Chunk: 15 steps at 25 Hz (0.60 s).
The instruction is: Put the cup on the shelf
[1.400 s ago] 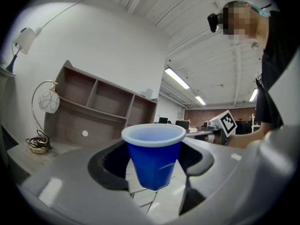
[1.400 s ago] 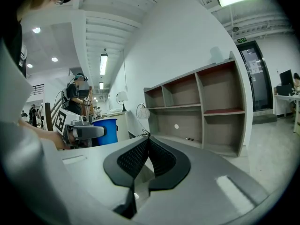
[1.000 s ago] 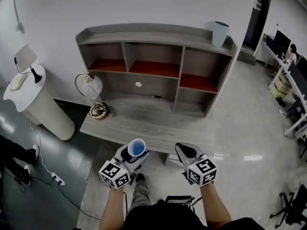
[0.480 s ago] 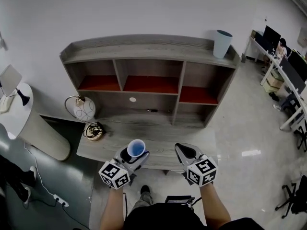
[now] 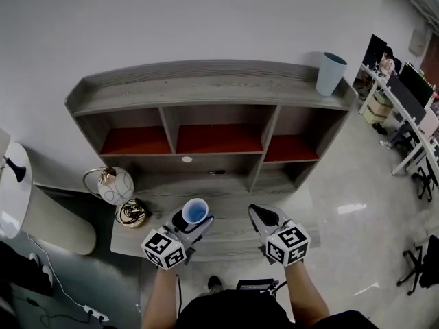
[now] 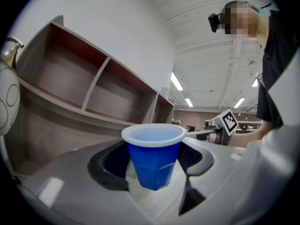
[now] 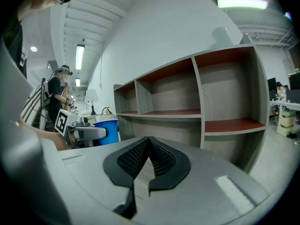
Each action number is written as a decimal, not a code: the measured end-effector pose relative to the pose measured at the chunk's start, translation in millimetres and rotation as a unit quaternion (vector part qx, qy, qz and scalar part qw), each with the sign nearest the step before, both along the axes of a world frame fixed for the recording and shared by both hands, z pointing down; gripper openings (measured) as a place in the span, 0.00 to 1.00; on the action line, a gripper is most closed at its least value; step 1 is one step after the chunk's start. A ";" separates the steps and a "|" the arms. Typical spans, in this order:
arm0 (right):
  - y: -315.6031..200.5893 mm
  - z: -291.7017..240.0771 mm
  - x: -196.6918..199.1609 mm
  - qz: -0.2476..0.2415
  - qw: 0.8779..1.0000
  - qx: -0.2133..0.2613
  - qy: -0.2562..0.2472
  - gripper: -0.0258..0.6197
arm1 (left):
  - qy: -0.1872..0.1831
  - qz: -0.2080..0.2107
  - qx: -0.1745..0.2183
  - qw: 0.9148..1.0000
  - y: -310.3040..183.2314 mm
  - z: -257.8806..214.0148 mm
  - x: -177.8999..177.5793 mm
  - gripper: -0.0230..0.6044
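Left gripper view: blue cup upright and white inside, clamped between the black pads of the left gripper. Jaws wide apart, one on each side of the cup wall, and the cup's bottom free over the gap. Behind it, the grey shelf with red-brown compartment floors, not touching the cup.

Only in the head view: place of the cup in front of the shelf, over the front part of its lowest board, in none of the three compartments. Also only there: a pale container standing on the right end of the top board, a round white lamp with a coil of cable at the left end of the low board, and office desks far to the right.

Only in the right gripper view: the cup from the side, at the left, held level by the other gripper, and a second person standing far behind it.

Right gripper: ribbed pads together, nothing between them, touching nothing, just beside the left one and pointed at the shelf.
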State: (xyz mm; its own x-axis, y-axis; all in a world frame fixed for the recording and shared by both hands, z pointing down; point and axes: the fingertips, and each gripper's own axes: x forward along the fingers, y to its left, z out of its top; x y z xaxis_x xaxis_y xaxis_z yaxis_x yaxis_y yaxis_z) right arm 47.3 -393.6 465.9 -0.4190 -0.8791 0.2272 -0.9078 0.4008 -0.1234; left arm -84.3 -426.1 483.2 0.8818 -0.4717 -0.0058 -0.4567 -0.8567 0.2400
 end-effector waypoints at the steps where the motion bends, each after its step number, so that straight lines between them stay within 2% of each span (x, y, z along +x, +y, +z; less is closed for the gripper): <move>1: -6.0 -0.4 -1.7 0.005 1.000 0.000 0.000 0.06 | -0.006 0.005 0.001 1.000 -6.9 1.3 0.0 0.51; 10: -29.9 8.9 -14.8 0.018 1.000 -0.009 0.004 0.06 | -0.011 0.039 -0.004 0.999 -36.2 12.1 5.8 0.51; 15: -36.1 9.2 -8.3 0.016 1.000 -0.009 0.000 0.06 | -0.017 0.032 -0.005 0.999 -42.2 15.1 12.5 0.51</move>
State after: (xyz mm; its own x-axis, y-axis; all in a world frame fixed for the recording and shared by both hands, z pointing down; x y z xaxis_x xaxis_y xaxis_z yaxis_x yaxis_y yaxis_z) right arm 39.0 -429.8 475.1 -0.3914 -0.8876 0.2428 -0.9199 0.3701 -0.1300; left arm -71.9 -468.2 498.3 0.9100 -0.4135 0.0288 -0.4084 -0.8824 0.2338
